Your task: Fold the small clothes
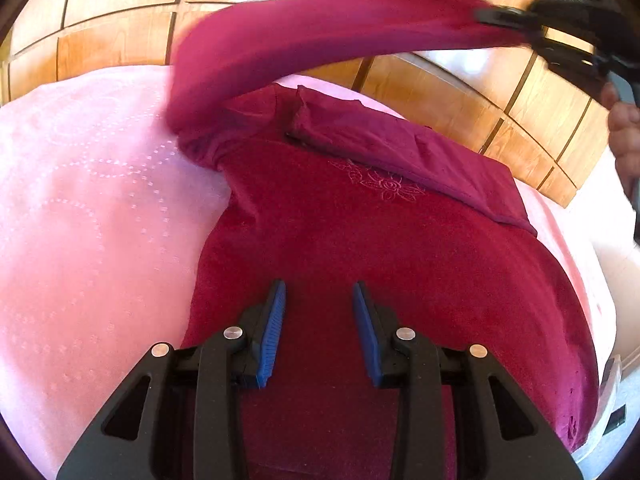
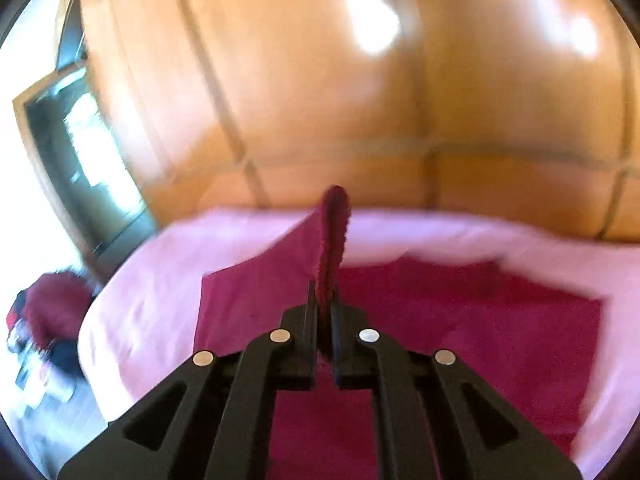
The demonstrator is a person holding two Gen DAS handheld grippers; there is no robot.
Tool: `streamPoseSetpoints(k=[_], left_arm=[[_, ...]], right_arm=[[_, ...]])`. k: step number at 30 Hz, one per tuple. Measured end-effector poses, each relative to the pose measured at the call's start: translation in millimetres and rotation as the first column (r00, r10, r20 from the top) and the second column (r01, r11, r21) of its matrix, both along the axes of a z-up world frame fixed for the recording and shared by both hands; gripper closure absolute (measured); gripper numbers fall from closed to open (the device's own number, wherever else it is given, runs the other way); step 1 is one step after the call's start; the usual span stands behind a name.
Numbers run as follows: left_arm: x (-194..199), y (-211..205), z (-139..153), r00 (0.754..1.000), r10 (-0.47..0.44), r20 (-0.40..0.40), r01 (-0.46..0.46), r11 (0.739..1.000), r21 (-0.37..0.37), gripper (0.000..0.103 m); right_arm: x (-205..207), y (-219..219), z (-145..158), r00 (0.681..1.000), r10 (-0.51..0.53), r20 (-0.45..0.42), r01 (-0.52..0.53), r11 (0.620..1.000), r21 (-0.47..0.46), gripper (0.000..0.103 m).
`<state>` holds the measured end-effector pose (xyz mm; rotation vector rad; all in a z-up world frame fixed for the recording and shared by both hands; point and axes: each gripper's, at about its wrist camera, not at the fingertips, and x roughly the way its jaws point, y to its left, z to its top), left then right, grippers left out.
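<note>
A dark red top (image 1: 360, 248) lies spread on a pink blanket (image 1: 88, 208) over a bed, with glossy wooden panels (image 1: 120, 40) behind it at the far side. In the left wrist view the body of the top runs from the near edge up to the far middle, and a small embroidered rose (image 1: 386, 188) shows on its chest. One sleeve (image 1: 404, 152) is folded flat across the top on the right. The other sleeve (image 1: 320, 28) is lifted off the bed, arching from the far left shoulder up and across to the upper right.

The right gripper (image 1: 496, 16) holds the cuff end of that raised sleeve; a hand (image 1: 624, 132) shows behind it at the right edge. In the right wrist view the right gripper's jaws are clenched on the sleeve (image 2: 332, 248), whose edge stands up between them, and the view is blurred. The rest of the top (image 2: 460, 320) lies below on the blanket (image 2: 160, 272). A heap of dark things sits on the floor at the far left of that view, too blurred to name.

The left gripper (image 1: 319, 320) hovers over the lower part of the top, its blue-padded jaws partly apart with nothing between them; whether they touch the cloth I cannot tell.
</note>
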<state>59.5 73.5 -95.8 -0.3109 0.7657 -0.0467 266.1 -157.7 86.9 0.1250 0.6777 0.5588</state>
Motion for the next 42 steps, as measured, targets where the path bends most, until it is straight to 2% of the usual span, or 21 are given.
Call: streamPoseSetpoints(k=[2, 4, 10, 13, 16, 18, 21, 26, 29, 30, 32, 33, 34, 35, 36, 39, 41, 42], left_arm=[[-1.0, -0.5, 0.8, 1.0, -0.001, 0.0, 0.001, 1.0, 0.002, 0.069], [-1.6, -0.7, 0.8, 1.0, 0.0, -0.001, 0.0, 1.0, 0.004, 0.069], [1.5, -5.1, 2.1, 1.0, 0.0, -0.022, 0.001, 0.999, 0.033, 0.069], [1.7, -8.4, 3.7, 0.999, -0.019, -0.043, 0.022, 0.997, 0.077, 0.069], [-1.1, -6.1, 8.9, 0.997, -0.024, -0.076, 0.031, 0.995, 0.095, 0.069], [-3.4, 2.5, 16.5, 0.996, -0.022, -0.089, 0.026, 0.998, 0.048, 0.069], [0.2, 23.9, 32.8, 0.998, 0.008, -0.056, -0.009, 1.0, -0.008, 0.069], [49.5, 65.3, 46.8, 0.996, 0.073, -0.042, -0.078, 0.986, -0.147, 0.069], [85.3, 81.4, 41.1, 0.992, 0.098, -0.078, -0.113, 0.969, -0.221, 0.041], [95.1, 85.1, 38.0, 0.991, 0.099, -0.085, -0.118, 0.959, -0.257, 0.041], [116.4, 87.7, 31.1, 0.989, 0.104, -0.109, -0.131, 0.951, -0.279, 0.041], [125.1, 88.0, 28.1, 0.988, 0.1, -0.12, -0.13, 0.952, -0.277, 0.045], [136.5, 88.3, 20.8, 0.984, 0.099, -0.148, -0.136, 0.953, -0.269, 0.055], [140.5, 88.3, 18.2, 0.984, 0.083, -0.16, -0.125, 0.954, -0.271, 0.081], [142.3, 85.6, 16.1, 0.983, 0.071, -0.166, -0.114, 0.958, -0.263, 0.085], [127.4, 78.6, 21.8, 0.99, 0.098, -0.106, -0.115, 0.979, -0.17, 0.087], [121.3, 77.1, 12.0, 0.987, 0.1, -0.128, -0.116, 0.986, -0.123, 0.087], [122.3, 78.2, 5.8, 0.985, 0.097, -0.142, -0.115, 0.985, -0.125, 0.087]], right_arm=[[11.4, -30.2, -5.5, 0.996, -0.082, -0.026, 0.082, 0.997, -0.012, 0.099], [20.6, -57.0, -24.8, 0.983, -0.165, -0.077, 0.162, 0.986, -0.04, 0.099], [35.3, -123.3, -113.0, 0.889, -0.37, -0.27, 0.348, 0.929, -0.127, 0.099], [42.1, -145.7, -147.8, 0.853, -0.405, -0.33, 0.374, 0.914, -0.155, 0.099], [41.9, -148.1, -158.3, 0.858, -0.395, -0.328, 0.367, 0.919, -0.147, 0.099], [39.7, -147.7, -157.9, 0.861, -0.393, -0.323, 0.362, 0.92, -0.152, 0.099], [38.8, -145.0, -155.2, 0.87, -0.38, -0.314, 0.346, 0.924, -0.16, 0.098], [34.6, -151.2, -158.3, 0.873, -0.367, -0.321, 0.343, 0.93, -0.129, 0.098], [34.1, -148.7, -157.0, 0.879, -0.358, -0.316, 0.331, 0.934, -0.135, 0.098], [34.1, -148.3, -158.0, 0.88, -0.355, -0.316, 0.328, 0.935, -0.137, 0.098], [34.0, -148.4, -159.3, 0.882, -0.352, -0.314, 0.325, 0.936, -0.136, 0.098], [34.6, -148.7, -160.3, 0.881, -0.351, -0.316, 0.325, 0.936, -0.134, 0.098], [35.5, -148.1, -160.8, 0.881, -0.352, -0.316, 0.326, 0.936, -0.134, 0.098], [35.9, -148.2, -160.5, 0.881, -0.352, -0.316, 0.326, 0.936, -0.133, 0.098], [35.2, -148.4, -158.9, 0.883, -0.353, -0.311, 0.327, 0.935, -0.134, 0.098], [25.9, -148.1, -151.2, 0.896, -0.345, -0.279, 0.322, 0.938, -0.127, 0.098], [20.3, -144.8, -154.5, 0.9, -0.341, -0.273, 0.31, 0.939, -0.152, 0.099], [20.1, -142.0, -159.9, 0.898, -0.341, -0.277, 0.303, 0.937, -0.172, 0.099]])
